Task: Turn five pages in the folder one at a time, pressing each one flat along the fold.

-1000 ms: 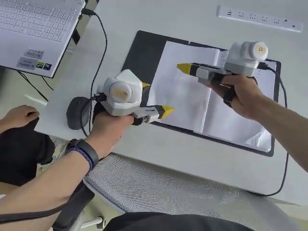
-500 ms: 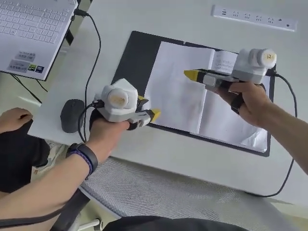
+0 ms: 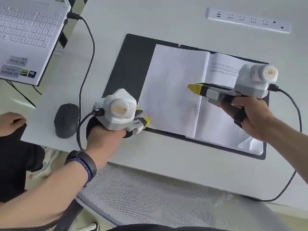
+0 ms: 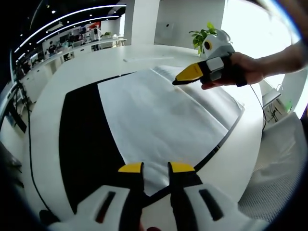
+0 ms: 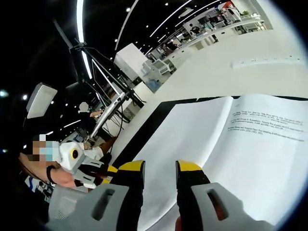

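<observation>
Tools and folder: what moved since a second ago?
The left tool pulled back to the near edge of the page. The right tool slid down the page, closer to the fold. Nothing was grabbed or let go. The folder stayed open, pages flat.

White workbench (image 3: 159, 14), viewed from above.
Carries an open black folder (image 3: 127, 62) at the middle, a dark mouse (image 3: 65, 120) by the near left corner, a white power strip (image 3: 248, 20) at the far side and a black cable (image 3: 89, 53) beside the folder.
</observation>
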### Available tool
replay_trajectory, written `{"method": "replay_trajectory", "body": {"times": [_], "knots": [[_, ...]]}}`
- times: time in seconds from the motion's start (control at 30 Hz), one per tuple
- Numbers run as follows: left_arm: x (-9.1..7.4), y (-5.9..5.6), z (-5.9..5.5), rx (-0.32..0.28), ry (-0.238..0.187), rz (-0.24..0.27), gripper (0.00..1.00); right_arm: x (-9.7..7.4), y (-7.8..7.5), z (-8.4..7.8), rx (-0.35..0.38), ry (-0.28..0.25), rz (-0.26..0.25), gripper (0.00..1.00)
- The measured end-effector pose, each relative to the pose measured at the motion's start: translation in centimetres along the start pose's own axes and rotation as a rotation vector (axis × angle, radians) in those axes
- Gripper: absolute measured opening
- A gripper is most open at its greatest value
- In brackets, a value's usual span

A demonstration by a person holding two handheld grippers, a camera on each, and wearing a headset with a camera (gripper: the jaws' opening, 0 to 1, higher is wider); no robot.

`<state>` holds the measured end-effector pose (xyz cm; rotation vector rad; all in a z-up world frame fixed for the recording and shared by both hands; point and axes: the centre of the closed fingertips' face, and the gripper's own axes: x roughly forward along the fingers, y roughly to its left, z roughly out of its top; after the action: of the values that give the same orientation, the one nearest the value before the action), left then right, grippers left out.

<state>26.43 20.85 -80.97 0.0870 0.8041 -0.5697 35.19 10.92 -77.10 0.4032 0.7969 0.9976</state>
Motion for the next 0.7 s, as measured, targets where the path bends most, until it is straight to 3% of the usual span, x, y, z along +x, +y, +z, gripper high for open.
{"method": "replay_trajectory", "body": {"times": [0.27,0.7], "knots": [[0.0,0.2,-0.1,0.060,0.011,0.027,0.12,0.2,-0.1,-0.3,0.010,-0.005,0.002,0.22],[-0.2,1.0,-0.1,0.045,-0.001,0.046,0.06,0.1,-1.4,-0.2,0.027,-0.022,0.010,0.14]]}}
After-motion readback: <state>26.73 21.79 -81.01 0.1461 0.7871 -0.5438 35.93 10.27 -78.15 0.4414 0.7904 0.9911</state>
